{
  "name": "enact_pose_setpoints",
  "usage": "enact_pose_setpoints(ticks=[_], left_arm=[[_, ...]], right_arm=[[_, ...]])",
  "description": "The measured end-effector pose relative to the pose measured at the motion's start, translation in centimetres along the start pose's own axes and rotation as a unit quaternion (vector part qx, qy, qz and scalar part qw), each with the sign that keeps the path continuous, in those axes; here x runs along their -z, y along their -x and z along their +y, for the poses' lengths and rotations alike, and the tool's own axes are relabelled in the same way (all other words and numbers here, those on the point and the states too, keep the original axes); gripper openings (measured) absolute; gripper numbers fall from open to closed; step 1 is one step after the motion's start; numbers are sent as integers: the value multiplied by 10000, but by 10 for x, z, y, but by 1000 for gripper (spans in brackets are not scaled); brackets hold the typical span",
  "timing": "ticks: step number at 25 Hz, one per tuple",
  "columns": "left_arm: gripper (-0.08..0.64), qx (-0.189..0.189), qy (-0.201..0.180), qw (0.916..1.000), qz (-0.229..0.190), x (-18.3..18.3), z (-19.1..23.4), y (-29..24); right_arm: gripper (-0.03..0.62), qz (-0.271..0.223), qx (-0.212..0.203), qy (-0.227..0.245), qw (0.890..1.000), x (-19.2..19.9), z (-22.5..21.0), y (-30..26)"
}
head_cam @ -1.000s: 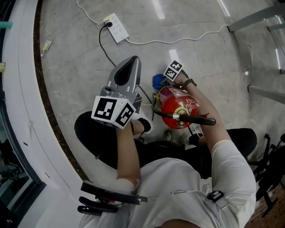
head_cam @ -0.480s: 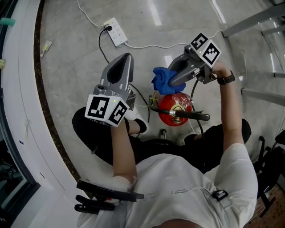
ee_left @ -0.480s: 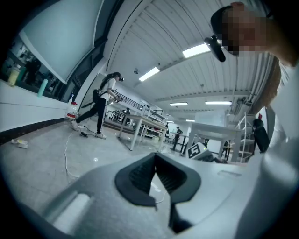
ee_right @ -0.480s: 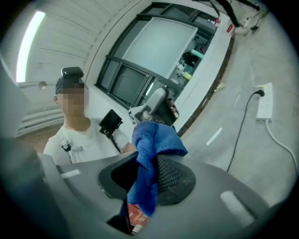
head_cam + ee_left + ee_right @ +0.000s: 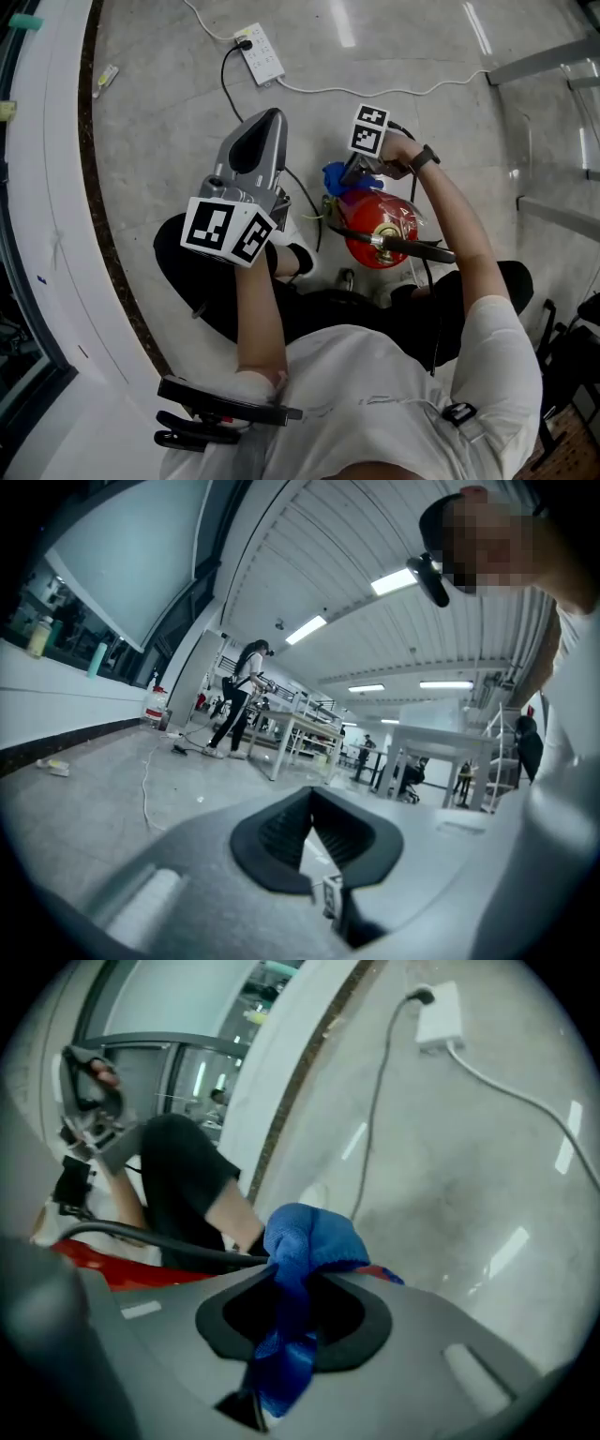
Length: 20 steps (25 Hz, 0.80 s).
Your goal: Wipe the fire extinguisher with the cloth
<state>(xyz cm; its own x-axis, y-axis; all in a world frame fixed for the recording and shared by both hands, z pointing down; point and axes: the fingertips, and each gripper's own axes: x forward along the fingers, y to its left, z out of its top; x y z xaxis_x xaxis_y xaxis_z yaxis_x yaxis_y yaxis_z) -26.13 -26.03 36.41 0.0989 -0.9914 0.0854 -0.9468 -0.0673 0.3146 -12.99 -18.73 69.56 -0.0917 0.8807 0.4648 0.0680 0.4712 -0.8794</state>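
Blue cloth (image 5: 305, 1241) in right gripper (image 5: 292, 1307), red fire extinguisher (image 5: 380, 220) half hidden

Underfoot, a grey polished floor (image 5: 159, 141), streaked with reflected light. Near the top, a white power strip (image 5: 262, 54), a black cable (image 5: 225, 80) plugged into it, a white cable (image 5: 375, 91) trailing off to the right. Along the left, a curved white ledge (image 5: 47, 234) edged by a dark brown strip (image 5: 103, 234), a small scrap (image 5: 105, 77) lying just beside it (too small to tell what). At the right, metal frame legs (image 5: 553, 56). Farther off in the hall, a standing person (image 5: 239, 705) among white tables (image 5: 300, 733), under ceiling strip lights (image 5: 403, 581).
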Motion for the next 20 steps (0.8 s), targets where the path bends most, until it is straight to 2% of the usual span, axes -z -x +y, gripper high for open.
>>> enact_pose_setpoints(ticks=[3,6,8,11,13,15,16,18,20], left_arm=[[0,-113,19,9999,77,10,7,3],[0,-170,41,9997,177,19,13,3],[0,-174,70,9995,242,23,16,2],[0,-204,86,9995,224,19,21,0],[0,-146,43,9997,181,14,15,-1],[0,-54,-35,9999,133,9,7,-3],[0,-37,-56,9999,104,6,5,-2],[0,-50,-67,10000,28,0,5,3],[0,-69,-91,9999,-58,-8,6,8]], right_arm=[[89,159,599,-318,9976,16,-93,-41],[91,257,1208,-362,9917,24,-151,-67],[91,291,1366,-290,9898,28,-162,-73],[91,267,1383,35,9900,22,-154,-72],[91,88,1048,300,9940,11,-124,-60],[92,-480,395,427,9972,-14,-66,-26],[92,-834,37,507,9952,-30,-29,-3],[92,-1312,-693,870,9851,-57,52,40],[92,-1216,-1392,1472,9717,-62,132,74]])
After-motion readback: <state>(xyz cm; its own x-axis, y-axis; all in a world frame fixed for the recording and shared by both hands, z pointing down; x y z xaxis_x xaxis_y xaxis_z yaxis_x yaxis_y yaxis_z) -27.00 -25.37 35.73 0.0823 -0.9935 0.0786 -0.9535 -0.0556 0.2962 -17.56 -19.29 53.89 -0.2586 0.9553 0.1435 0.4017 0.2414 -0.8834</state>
